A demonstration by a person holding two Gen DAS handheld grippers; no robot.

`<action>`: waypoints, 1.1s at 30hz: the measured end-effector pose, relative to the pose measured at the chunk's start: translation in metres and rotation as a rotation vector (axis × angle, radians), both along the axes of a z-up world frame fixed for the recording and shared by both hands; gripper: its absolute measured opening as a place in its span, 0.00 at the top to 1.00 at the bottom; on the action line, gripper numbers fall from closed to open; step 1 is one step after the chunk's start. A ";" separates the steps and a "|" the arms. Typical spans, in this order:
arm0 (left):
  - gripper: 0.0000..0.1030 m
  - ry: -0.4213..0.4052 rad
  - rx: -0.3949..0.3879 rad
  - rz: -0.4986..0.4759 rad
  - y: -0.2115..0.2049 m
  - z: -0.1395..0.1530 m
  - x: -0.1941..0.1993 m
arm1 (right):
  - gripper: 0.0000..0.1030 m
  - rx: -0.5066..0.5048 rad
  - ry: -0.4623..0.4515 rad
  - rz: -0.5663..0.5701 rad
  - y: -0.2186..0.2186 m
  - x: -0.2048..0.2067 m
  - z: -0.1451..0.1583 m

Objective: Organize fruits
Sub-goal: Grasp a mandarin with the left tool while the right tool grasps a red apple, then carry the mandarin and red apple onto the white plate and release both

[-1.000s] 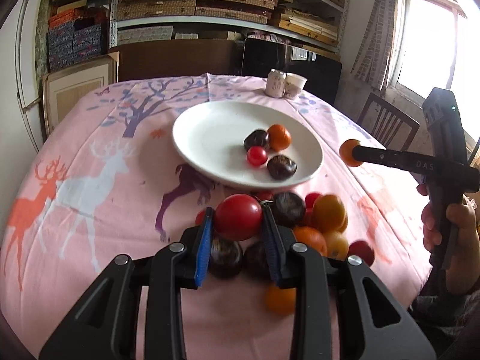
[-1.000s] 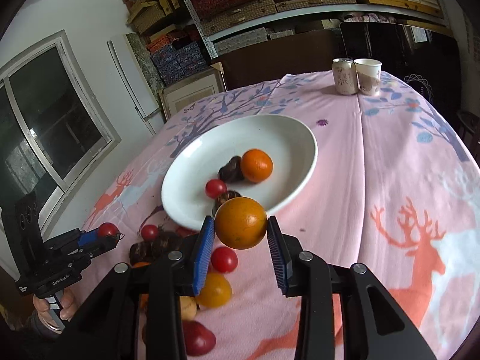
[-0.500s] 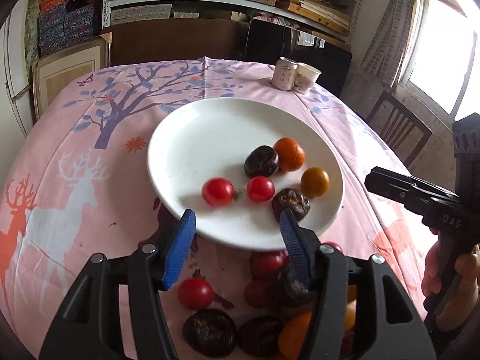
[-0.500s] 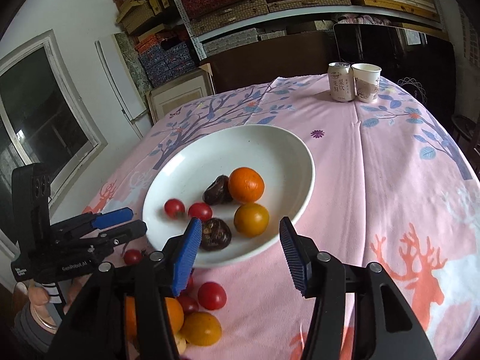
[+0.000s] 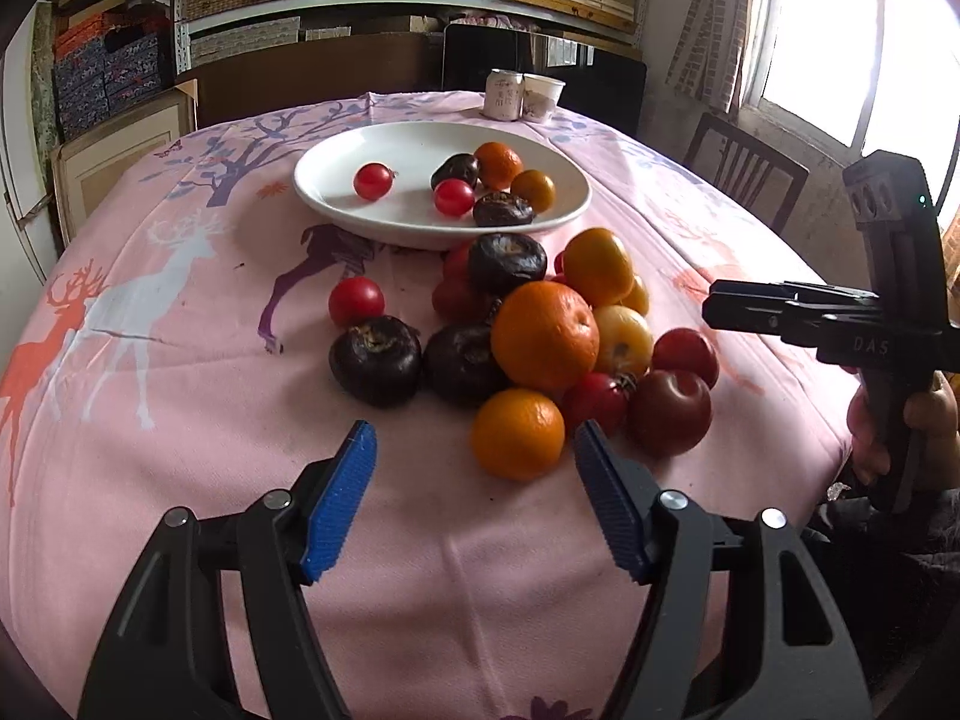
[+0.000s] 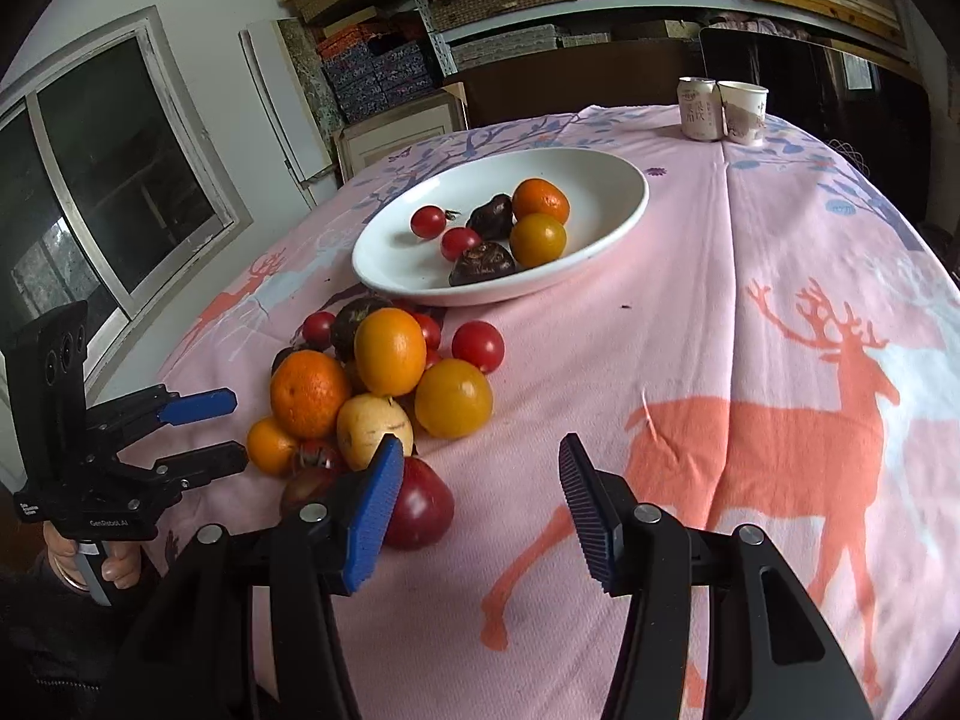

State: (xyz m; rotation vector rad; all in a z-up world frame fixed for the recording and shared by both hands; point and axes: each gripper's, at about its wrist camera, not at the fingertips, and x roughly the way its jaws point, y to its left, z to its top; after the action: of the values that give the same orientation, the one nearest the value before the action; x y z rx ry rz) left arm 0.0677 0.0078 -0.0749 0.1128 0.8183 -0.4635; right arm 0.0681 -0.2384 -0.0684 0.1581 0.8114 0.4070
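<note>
On the pink tablecloth [image 5: 180, 450], a fruit pile [image 5: 540, 336] sat before the plate [image 5: 336, 204]; left gripper [image 5: 474, 498] and right gripper [image 6: 480, 516] gaped empty.

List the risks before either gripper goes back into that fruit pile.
1. The pile is stacked: the big orange rests on its neighbours, so pulling the small orange below it could send fruit rolling.
2. The dark red tomato lies near the table edge and touches a blue pad of the right gripper; a nudge may knock it off.
3. The plate is shallow, so dropped round fruit may roll out.
</note>
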 end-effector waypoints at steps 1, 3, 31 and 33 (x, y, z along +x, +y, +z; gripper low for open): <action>0.35 0.006 0.014 0.001 -0.003 -0.004 0.001 | 0.47 0.001 0.007 -0.005 -0.001 -0.002 -0.002; 0.35 0.019 0.032 0.006 -0.011 -0.010 0.004 | 0.47 0.002 0.012 -0.016 -0.004 -0.005 -0.004; 0.66 0.013 -0.111 0.038 -0.001 -0.011 0.010 | 0.64 0.161 0.065 0.111 0.015 -0.009 -0.019; 0.66 0.000 -0.116 0.047 0.001 -0.010 0.009 | 0.64 0.160 0.046 0.093 0.012 -0.011 -0.015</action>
State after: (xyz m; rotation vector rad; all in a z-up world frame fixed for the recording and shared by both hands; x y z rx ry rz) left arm 0.0772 0.0084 -0.0846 -0.0134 0.7906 -0.4656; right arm 0.0573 -0.2260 -0.0832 0.2804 0.8335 0.5586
